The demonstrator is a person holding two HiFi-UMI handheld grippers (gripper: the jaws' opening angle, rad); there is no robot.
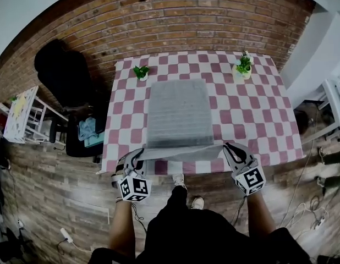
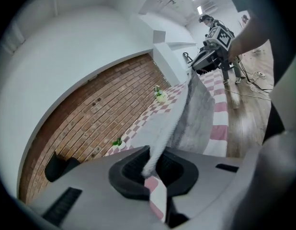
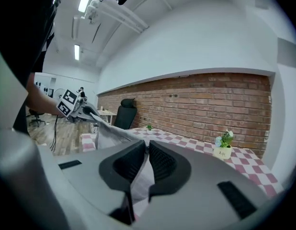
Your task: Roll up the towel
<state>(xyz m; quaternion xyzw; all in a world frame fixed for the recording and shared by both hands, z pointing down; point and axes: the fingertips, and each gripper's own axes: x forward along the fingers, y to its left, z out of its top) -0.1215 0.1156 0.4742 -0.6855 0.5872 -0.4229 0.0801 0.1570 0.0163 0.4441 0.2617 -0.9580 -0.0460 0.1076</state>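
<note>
Head view: the grey towel (image 1: 178, 111) lies on the checked table (image 1: 258, 120), stretching straight ahead of both grippers. Its near edge is raised and pulled taut between the left gripper (image 1: 141, 155) and the right gripper (image 1: 227, 147), each level with the other at one corner.

Left gripper view: the jaws are clenched on the towel's corner, and the edge runs off toward the other gripper.

Right gripper view: the jaws pinch the opposite corner. Rolling likely means carrying this edge forward, away from both hands.
</note>
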